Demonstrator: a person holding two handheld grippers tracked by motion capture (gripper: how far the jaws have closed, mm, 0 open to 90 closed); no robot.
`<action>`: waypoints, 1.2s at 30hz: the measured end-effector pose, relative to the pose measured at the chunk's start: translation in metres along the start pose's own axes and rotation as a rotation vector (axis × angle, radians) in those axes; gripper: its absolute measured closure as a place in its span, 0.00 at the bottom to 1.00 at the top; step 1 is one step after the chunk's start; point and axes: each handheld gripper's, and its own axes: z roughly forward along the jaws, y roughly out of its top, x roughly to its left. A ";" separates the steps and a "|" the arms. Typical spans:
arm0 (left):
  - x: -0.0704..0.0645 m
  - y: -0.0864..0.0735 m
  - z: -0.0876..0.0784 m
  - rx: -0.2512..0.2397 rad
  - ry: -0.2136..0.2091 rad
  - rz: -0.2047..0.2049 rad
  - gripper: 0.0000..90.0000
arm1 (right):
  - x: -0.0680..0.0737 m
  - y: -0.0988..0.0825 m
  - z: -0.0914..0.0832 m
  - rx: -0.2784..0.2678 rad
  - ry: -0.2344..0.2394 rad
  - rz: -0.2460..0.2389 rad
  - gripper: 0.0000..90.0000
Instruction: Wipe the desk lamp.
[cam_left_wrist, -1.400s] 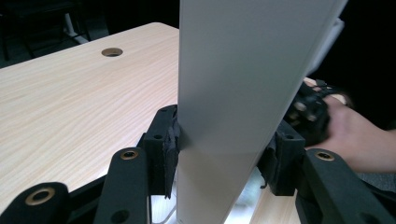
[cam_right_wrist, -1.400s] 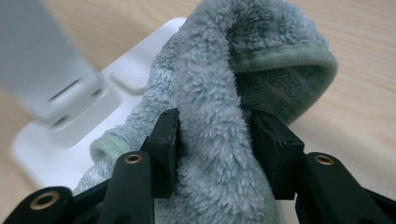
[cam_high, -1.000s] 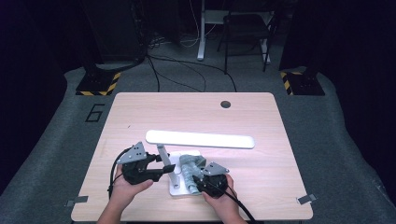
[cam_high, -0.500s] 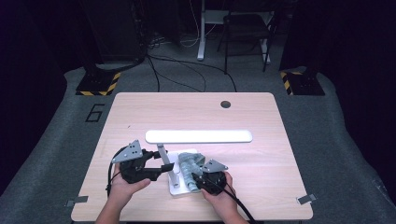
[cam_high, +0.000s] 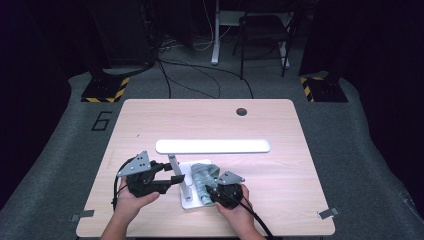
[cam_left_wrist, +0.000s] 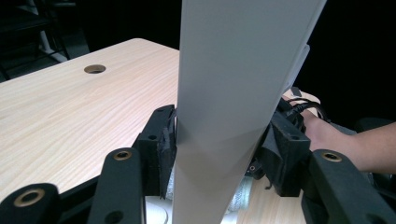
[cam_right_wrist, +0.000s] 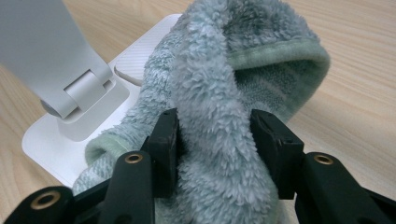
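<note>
A person is cleaning a white desk lamp (cam_high: 186, 185) with a fuzzy green cloth (cam_high: 204, 181) on a wooden table (cam_high: 300, 200).

The left gripper (cam_high: 173, 179) has its two jaws around the lamp's stem (cam_left_wrist: 224, 116), one on each side. They have just been opening and then closing again, and in the left gripper view the pads sit tight against the flat grey stem, so it looks like a firm hold. The right gripper (cam_right_wrist: 212, 130) pinches a thick fold of the cloth between its jaws (the fluff bulges out on both sides).

The cloth lies on the right part of the lamp's flat white base (cam_right_wrist: 46, 135), just right of the stem and near the bottom edge of the table. From the right gripper the cloth stretches away toward the far side, so a wipe would likely go along the base, far to near. The right hand (cam_high: 239, 212) is the closer one to the cloth. The left hand (cam_high: 131, 202) is closer to the stem and can keep the lamp from sliding.

The lamp's long light bar (cam_high: 212, 146) runs left to right, farther back than both hands.

Counted: one lamp, one cloth, two grippers, one table with one round hole (cam_high: 241, 111) near its far edge.
</note>
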 end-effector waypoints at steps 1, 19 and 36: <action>0.000 0.000 0.000 -0.005 0.002 -0.001 0.56 | 0.000 0.000 0.000 -0.002 -0.002 -0.001 0.60; -0.009 0.000 0.003 -0.003 0.062 0.028 0.59 | 0.017 0.013 -0.010 0.015 0.027 -0.014 0.62; -0.010 0.000 0.004 -0.008 0.069 0.027 0.59 | 0.015 0.016 0.014 0.019 -0.031 -0.062 0.58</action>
